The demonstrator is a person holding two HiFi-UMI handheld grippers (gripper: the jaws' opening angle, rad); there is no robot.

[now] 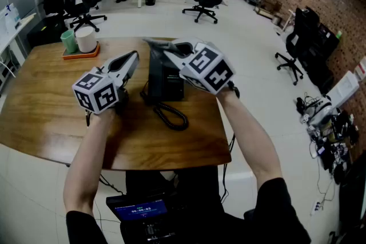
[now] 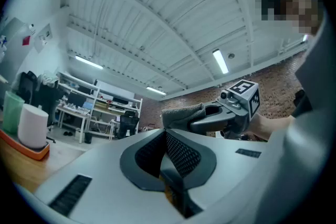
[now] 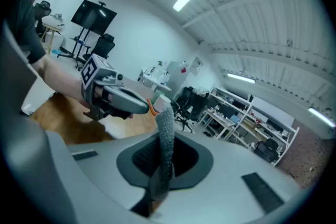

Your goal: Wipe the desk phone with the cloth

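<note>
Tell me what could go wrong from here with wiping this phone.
The right gripper pinches only a narrow strip of the cloth; pressed on the desk phone, it may slip out.
The coiled cord loops loose in front; a sweep could snag it.
The left gripper is shut beside the phone, not bracing it, so it might slide.

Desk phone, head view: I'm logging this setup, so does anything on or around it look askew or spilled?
Nothing stands out. The desk phone sits on the table, its coiled cord looped loosely in front, and the right gripper holds the cloth over it. No spill shows.
</note>
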